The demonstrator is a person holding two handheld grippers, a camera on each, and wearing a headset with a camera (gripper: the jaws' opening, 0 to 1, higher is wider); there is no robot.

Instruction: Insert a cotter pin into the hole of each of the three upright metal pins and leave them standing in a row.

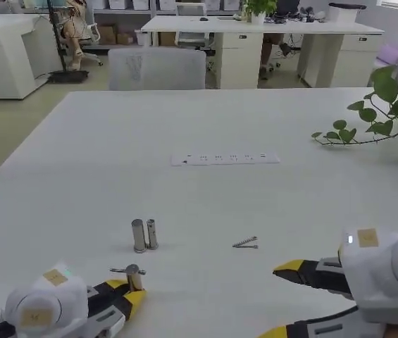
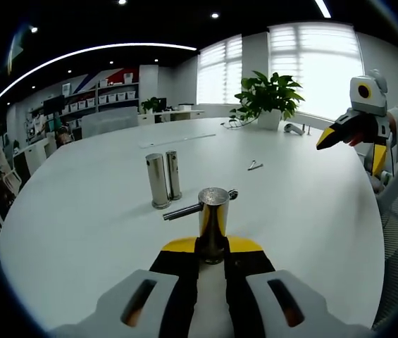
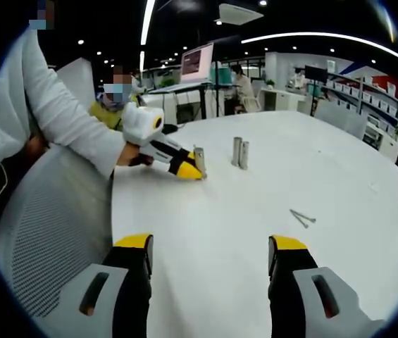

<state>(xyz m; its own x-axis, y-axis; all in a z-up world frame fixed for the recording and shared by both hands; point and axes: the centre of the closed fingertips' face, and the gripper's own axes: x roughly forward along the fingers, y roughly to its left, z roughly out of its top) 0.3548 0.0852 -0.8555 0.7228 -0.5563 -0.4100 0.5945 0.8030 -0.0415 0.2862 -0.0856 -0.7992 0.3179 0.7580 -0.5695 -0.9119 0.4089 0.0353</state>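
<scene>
My left gripper [image 2: 213,246] [image 1: 135,287] is shut on an upright metal pin [image 2: 213,215] [image 1: 134,276], and a cotter pin [image 2: 184,209] [image 1: 120,270] runs crosswise through its hole. Two more upright metal pins [image 1: 144,234] [image 2: 163,179] [image 3: 239,151] stand side by side just beyond it. Loose cotter pins [image 1: 245,243] [image 2: 254,165] [image 3: 301,217] lie on the table to the right. My right gripper [image 3: 209,253] [image 1: 283,299] is open with nothing between its jaws, near the front right edge of the table.
A white power strip [image 1: 225,158] lies mid-table. A potted plant [image 1: 389,105] trails leaves at the far right edge. A grey chair [image 1: 156,68] stands behind the white table [image 1: 206,190], and a mesh chair back [image 3: 51,246] is beside me.
</scene>
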